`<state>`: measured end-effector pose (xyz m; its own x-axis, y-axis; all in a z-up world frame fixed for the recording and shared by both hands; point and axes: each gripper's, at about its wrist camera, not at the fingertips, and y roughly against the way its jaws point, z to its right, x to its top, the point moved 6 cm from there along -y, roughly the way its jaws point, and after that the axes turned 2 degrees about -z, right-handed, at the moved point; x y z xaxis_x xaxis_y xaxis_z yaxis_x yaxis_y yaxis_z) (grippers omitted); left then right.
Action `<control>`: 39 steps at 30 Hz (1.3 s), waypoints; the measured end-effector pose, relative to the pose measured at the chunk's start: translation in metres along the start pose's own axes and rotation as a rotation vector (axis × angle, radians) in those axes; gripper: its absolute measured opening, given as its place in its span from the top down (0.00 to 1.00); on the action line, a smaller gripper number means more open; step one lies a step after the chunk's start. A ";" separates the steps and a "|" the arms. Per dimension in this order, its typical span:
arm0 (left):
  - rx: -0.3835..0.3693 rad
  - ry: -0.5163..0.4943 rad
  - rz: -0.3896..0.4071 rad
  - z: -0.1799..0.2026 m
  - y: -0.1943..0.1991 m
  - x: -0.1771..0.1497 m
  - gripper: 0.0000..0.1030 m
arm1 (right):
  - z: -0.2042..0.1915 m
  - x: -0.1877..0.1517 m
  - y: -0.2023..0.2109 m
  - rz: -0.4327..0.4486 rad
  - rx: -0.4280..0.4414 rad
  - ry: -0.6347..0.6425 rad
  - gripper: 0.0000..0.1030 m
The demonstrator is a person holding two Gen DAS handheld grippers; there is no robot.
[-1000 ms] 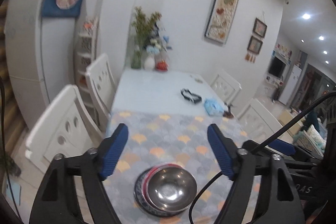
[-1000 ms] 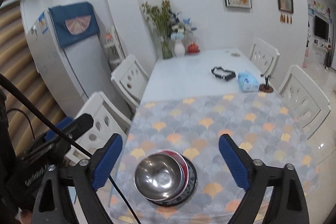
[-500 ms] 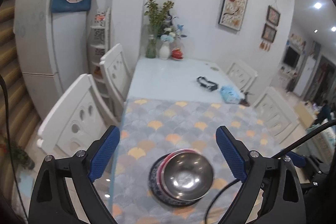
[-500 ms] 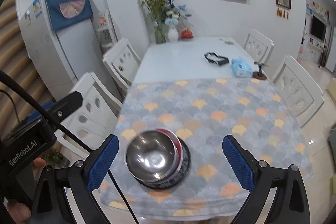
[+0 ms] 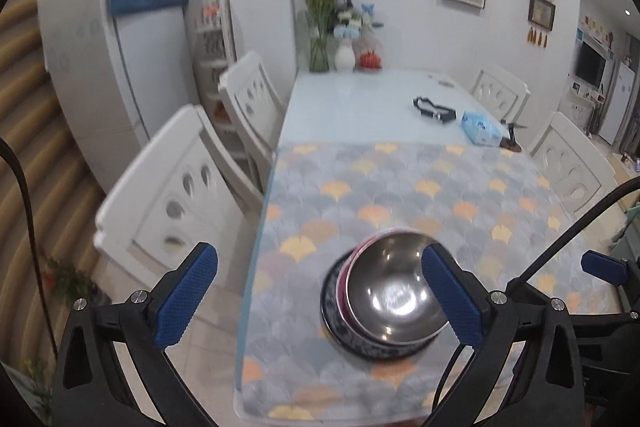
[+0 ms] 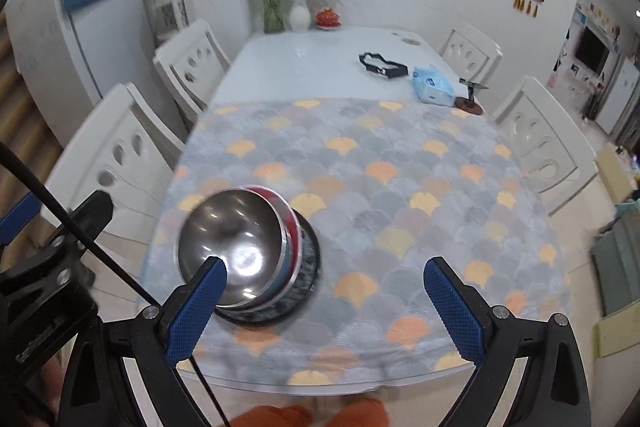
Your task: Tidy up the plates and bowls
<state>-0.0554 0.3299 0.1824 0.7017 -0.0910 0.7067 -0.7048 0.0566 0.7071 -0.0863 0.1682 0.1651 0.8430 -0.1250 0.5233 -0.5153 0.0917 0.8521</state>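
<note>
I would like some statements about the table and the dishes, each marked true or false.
1. The steel bowl sits on top of the stack. True.
2. The stack rests on the bare white part of the table. False: it rests on the patterned cloth.
3. The right gripper holds the bowl. False: it is open and holds nothing.
4. A blue tissue pack lies beyond the cloth. True.
5. The left gripper is shut. False: its jaws are opening, nothing gripped.
</note>
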 end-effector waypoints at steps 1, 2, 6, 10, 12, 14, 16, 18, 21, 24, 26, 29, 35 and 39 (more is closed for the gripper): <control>0.012 0.002 -0.009 -0.002 -0.002 -0.002 0.01 | 0.001 -0.001 -0.004 -0.016 0.003 -0.005 0.05; 0.040 0.003 -0.013 -0.004 -0.004 -0.003 0.01 | 0.001 -0.002 -0.006 -0.026 0.011 -0.011 0.05; 0.102 0.013 -0.038 -0.014 -0.013 -0.003 0.01 | -0.002 -0.005 -0.013 -0.060 0.024 -0.018 0.05; 0.119 0.021 -0.040 -0.017 -0.017 -0.002 0.01 | -0.005 -0.005 -0.018 -0.071 0.020 -0.015 0.05; 0.169 -0.021 -0.041 -0.013 -0.019 -0.003 0.01 | -0.006 -0.004 -0.023 -0.085 0.026 -0.023 0.05; 0.192 -0.050 -0.053 -0.012 -0.023 -0.004 0.01 | -0.007 -0.003 -0.026 -0.094 0.029 -0.027 0.05; 0.177 -0.048 -0.073 -0.012 -0.028 -0.006 0.01 | -0.006 -0.002 -0.030 -0.095 0.021 -0.026 0.05; 0.164 -0.043 -0.094 -0.013 -0.032 -0.009 0.01 | -0.005 0.000 -0.033 -0.094 0.012 -0.027 0.05; 0.169 -0.059 -0.121 -0.013 -0.039 -0.011 0.01 | -0.004 0.002 -0.037 -0.100 0.004 -0.033 0.05; 0.166 -0.071 -0.134 -0.012 -0.044 -0.012 0.01 | -0.006 0.004 -0.041 -0.111 0.014 -0.035 0.05; 0.162 -0.078 -0.137 -0.010 -0.046 -0.012 0.01 | -0.009 0.005 -0.041 -0.112 0.011 -0.025 0.05; 0.170 -0.088 -0.139 -0.010 -0.048 -0.011 0.01 | -0.014 0.005 -0.043 -0.114 0.011 -0.015 0.05; 0.165 -0.103 -0.164 -0.013 -0.055 -0.015 0.01 | -0.016 0.007 -0.050 -0.130 0.018 -0.026 0.05; 0.178 -0.111 -0.176 -0.017 -0.059 -0.017 0.01 | -0.020 0.008 -0.054 -0.138 0.022 -0.017 0.05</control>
<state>-0.0237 0.3449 0.1291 0.8063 -0.1928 0.5592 -0.5870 -0.1442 0.7967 -0.0486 0.1824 0.1228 0.9035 -0.1517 0.4008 -0.3978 0.0508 0.9161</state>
